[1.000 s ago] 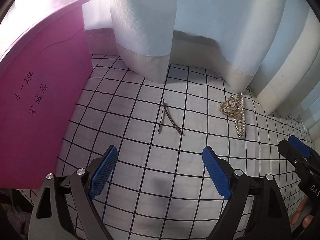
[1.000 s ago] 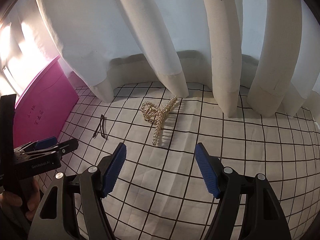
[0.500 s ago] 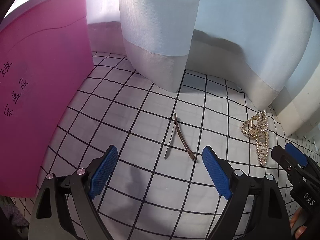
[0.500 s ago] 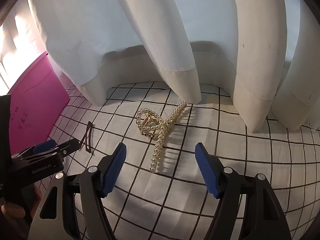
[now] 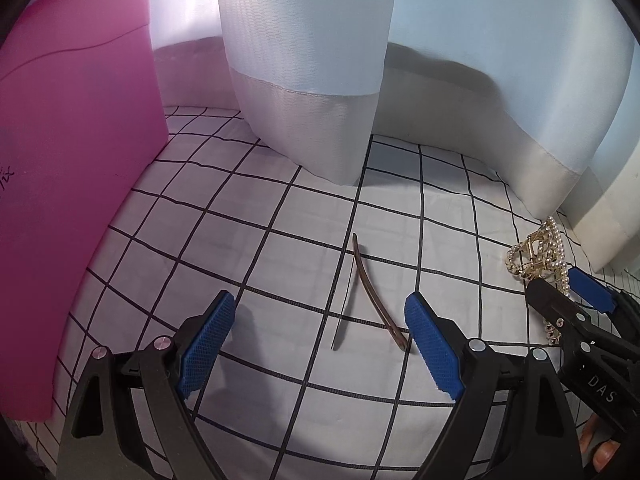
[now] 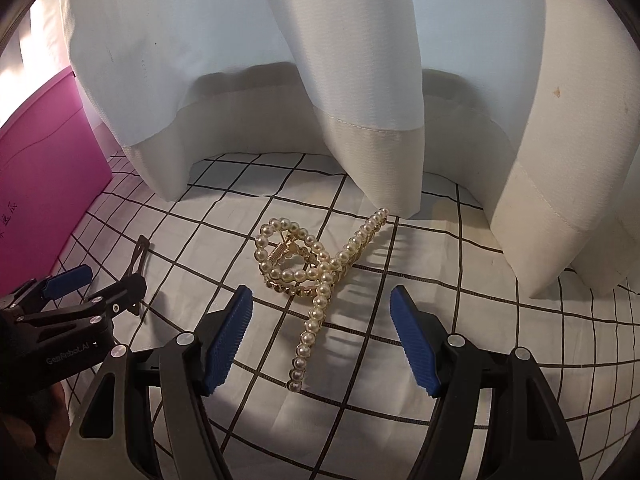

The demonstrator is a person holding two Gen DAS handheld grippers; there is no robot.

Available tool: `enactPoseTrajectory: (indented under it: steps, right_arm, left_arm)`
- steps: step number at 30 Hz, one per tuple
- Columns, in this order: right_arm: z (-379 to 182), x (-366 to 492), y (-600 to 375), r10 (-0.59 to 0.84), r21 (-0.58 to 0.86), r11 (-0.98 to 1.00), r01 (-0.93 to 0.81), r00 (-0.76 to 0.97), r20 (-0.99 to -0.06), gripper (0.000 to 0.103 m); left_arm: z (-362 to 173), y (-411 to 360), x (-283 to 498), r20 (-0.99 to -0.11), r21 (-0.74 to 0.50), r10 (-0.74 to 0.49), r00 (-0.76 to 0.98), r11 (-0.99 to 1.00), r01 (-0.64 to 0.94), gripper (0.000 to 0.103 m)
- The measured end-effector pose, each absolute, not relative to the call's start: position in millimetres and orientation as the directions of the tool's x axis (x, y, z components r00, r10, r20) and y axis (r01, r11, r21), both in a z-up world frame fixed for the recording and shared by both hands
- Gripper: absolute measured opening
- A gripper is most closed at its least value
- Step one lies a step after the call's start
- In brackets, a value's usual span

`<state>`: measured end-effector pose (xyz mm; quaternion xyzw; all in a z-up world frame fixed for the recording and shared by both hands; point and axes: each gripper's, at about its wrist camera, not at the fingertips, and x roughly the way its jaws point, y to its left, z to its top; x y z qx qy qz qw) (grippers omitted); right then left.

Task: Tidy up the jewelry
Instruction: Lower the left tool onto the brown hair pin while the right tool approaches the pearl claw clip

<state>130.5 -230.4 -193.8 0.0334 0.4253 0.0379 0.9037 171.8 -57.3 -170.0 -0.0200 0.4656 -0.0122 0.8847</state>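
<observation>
A thin brown hair clip (image 5: 374, 294) lies on the checked cloth, its near end reaching in between the blue pads of my left gripper (image 5: 320, 340), closer to the right pad. That gripper is open and holds nothing. A gold claw clip set with pearls (image 6: 316, 272) lies on the cloth in the right wrist view. My right gripper (image 6: 320, 340) hangs open just over the clip's near pearl arm, not touching it. The pearl clip (image 5: 536, 256) also shows at the right edge of the left wrist view, partly behind the right gripper (image 5: 560, 300).
A pink plastic bin (image 5: 68, 184) stands at the left on the white cloth with black grid lines (image 5: 240, 240). White curtain folds (image 6: 352, 80) hang down onto the cloth at the back. A person's fingers (image 5: 600, 448) show at the lower right.
Both grippers have come down and forward. The brown clip now lies between the left pads, and the pearl clip has grown larger and reaches in between the right pads. Both openings look unchanged.
</observation>
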Motion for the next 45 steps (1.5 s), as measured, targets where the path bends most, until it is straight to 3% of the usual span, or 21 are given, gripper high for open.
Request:
enactPoseTrajectory:
  steps: [9,25,34,37,41,45]
  right_arm:
    - [-202,142,-224,0.09,0.088,0.996,-0.034,0.628,-0.773,0.068]
    - [-208,164,-210,0.026,0.007,0.999,-0.033,0.632,-0.775,0.069]
    - [-213,172,-198,0.03,0.005,0.999,-0.041,0.633,-0.773,0.069]
    - [-214,172,-196,0.035,0.008,0.999,-0.046,0.635,-0.771,0.067]
    - [-212,163,-197,0.039,0.008,0.999,-0.05,0.644,-0.764,0.052]
    - [-214,164,-194,0.044,0.014,0.999,-0.051,0.645,-0.763,0.052]
  left_arm:
    - [-174,-61,189,-0.82,-0.013,-0.011,0.573,1.0,0.0,0.085]
    - [-177,-66,203,-0.819,-0.005,-0.005,0.574,1.0,0.001,0.097]
    - [-176,-63,204,-0.816,-0.005,0.001,0.578,1.0,-0.009,0.097]
    - [-175,-64,204,-0.813,-0.011,-0.01,0.582,1.0,0.002,0.093]
    - [-174,-70,196,-0.8,-0.008,-0.024,0.599,1.0,0.029,0.08]
    - [-173,-72,192,-0.793,-0.012,-0.022,0.608,1.0,0.02,0.072]
